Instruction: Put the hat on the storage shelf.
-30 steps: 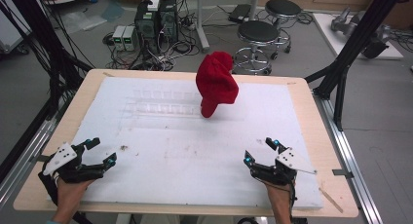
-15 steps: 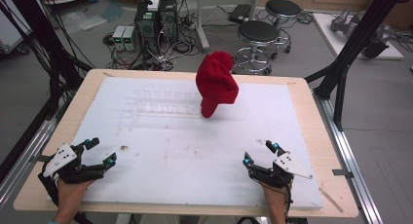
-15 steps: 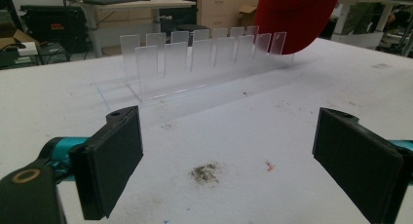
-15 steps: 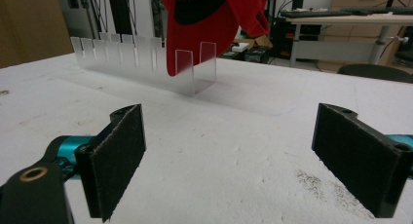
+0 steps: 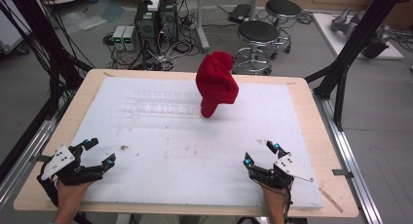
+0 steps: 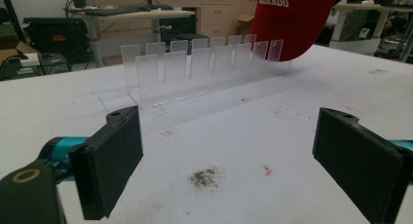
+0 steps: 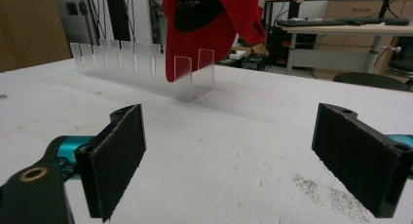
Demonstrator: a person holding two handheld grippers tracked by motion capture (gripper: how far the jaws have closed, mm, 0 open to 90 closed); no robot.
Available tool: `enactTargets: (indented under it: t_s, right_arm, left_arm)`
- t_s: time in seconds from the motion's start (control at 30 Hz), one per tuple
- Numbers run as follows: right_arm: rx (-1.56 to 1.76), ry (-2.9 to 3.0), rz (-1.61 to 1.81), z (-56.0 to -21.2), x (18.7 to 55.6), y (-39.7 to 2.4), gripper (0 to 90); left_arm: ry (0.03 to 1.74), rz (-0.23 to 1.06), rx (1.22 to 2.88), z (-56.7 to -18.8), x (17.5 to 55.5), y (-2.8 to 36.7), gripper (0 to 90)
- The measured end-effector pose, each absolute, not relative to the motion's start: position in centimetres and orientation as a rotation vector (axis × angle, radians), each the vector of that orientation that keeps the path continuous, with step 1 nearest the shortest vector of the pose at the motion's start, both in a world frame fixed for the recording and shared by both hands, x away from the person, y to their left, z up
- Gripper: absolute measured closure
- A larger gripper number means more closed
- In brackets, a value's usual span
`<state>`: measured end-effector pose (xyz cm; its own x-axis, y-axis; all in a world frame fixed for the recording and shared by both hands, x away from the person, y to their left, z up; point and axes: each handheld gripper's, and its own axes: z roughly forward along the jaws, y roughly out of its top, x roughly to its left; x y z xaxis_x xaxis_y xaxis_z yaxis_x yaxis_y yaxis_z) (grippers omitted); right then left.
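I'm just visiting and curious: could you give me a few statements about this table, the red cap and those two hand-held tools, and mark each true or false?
1. The red cap sits on one end of a clear rack. True.
2. The left gripper holds the cap. False: its fingers are open and hold nothing.
3. The right gripper is open. True.
4. Both grippers are at the table's far edge. False: they are at the near edge.
5. The cap is blue. False: it is red.
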<state>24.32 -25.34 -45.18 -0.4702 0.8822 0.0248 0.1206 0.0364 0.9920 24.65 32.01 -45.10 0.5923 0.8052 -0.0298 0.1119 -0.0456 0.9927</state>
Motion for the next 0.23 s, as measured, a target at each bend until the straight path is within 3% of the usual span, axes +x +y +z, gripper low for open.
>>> enactTargets:
  t_s: [0.23]
  right_arm:
    - [1.015,1.662,1.498,-45.21,24.27,-25.34,11.2]
  left_arm:
    - [0.784,0.676,1.504,-45.19,24.39,32.22,11.7]
